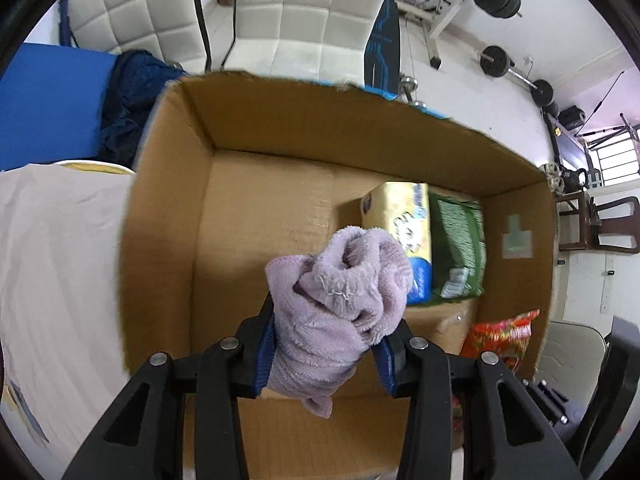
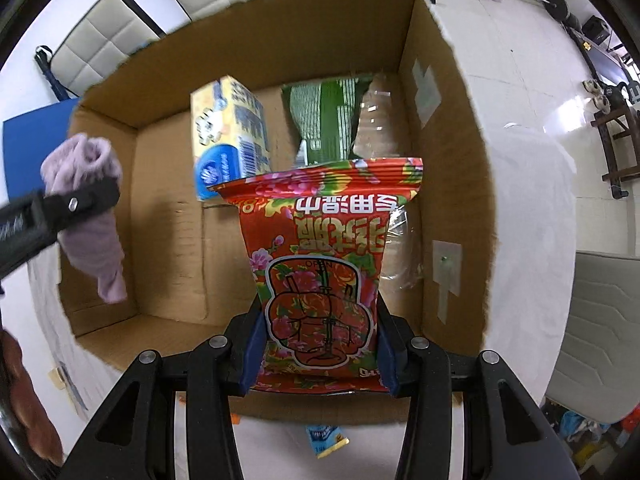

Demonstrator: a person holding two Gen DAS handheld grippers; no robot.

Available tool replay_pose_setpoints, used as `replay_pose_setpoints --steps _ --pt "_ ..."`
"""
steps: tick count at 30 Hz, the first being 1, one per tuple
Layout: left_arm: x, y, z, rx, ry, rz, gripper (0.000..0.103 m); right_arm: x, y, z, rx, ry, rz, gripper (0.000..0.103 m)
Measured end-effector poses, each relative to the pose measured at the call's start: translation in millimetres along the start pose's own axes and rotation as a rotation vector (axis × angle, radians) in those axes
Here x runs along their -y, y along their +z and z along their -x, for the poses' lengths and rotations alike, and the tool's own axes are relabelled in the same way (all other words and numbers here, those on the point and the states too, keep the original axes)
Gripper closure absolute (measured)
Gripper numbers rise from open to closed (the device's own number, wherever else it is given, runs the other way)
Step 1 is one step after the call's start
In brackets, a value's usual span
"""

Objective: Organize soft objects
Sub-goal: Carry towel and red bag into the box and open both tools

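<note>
Both grippers are loaded right now, hanging over the big open brown cardboard box (image 1: 168, 208) that fills everything ahead of and below the fingers. Left gripper (image 1: 326, 344) is clamped on a bunched-up lilac fleece cloth (image 1: 340, 300), with a loose tail dangling under the jaws; from the right wrist view it sits off to the left, over the box's left wall. Right gripper (image 2: 318, 340) is pinched shut on the lower end of a red floral plastic wipes pack (image 2: 320, 264), which stands up between the fingers above the box's right half.

Further in past the fingertips, on the box floor: a yellow-and-blue tissue pack (image 2: 230, 132), a green patterned packet (image 2: 324, 116) right beside it, and something clear and plastic-wrapped (image 2: 378, 120) against the right wall.

Handling-wise, I'd guess the cloth is featherlight, floppy and grippy, so grabbing a wad anywhere works. The wipes pack looks slick and squishy, probably heavier, so squeezing across its body beats pinching the crimped seam.
</note>
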State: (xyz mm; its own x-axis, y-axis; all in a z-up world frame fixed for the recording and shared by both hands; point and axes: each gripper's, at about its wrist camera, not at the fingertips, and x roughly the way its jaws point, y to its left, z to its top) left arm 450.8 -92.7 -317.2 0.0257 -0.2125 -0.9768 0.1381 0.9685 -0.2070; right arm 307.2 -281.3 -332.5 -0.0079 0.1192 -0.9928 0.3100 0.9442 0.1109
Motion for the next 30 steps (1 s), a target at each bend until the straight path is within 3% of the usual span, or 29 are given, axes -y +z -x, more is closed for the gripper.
replay_pose_setpoints --steps 10,15,20,22,27,28,30 --pt "-10.5 34.9 -37.8 -0.076 -0.015 0.042 0.059 -4.5 6.8 -35.5 -0.04 -0.039 0.021 0.053" --pt "-13.4 41.3 -37.1 -0.084 -0.03 0.068 0.049 -7.8 9.4 -32.2 -0.031 -0.027 0.026 0.039" --pt "-8.3 32.5 -25.9 -0.068 -0.02 0.036 0.048 -13.2 7.3 -25.1 -0.023 -0.029 0.037 0.038" --pt "-7.1 28.0 -17.7 -0.052 -0.013 0.026 0.038 -13.4 5.3 -20.6 -0.017 -0.027 0.036 0.038" --pt "-7.3 4.4 11.6 0.014 -0.018 0.005 0.032 -14.4 -3.7 -6.9 0.011 -0.029 0.042 0.037" --pt "-8.7 -2.7 18.5 0.03 -0.021 0.008 0.024 -12.0 -5.1 -3.6 0.017 -0.031 0.048 0.037" --pt "-13.1 -17.6 31.5 0.061 -0.029 0.018 0.017 -9.9 -11.6 4.4 0.035 -0.038 0.059 0.037"
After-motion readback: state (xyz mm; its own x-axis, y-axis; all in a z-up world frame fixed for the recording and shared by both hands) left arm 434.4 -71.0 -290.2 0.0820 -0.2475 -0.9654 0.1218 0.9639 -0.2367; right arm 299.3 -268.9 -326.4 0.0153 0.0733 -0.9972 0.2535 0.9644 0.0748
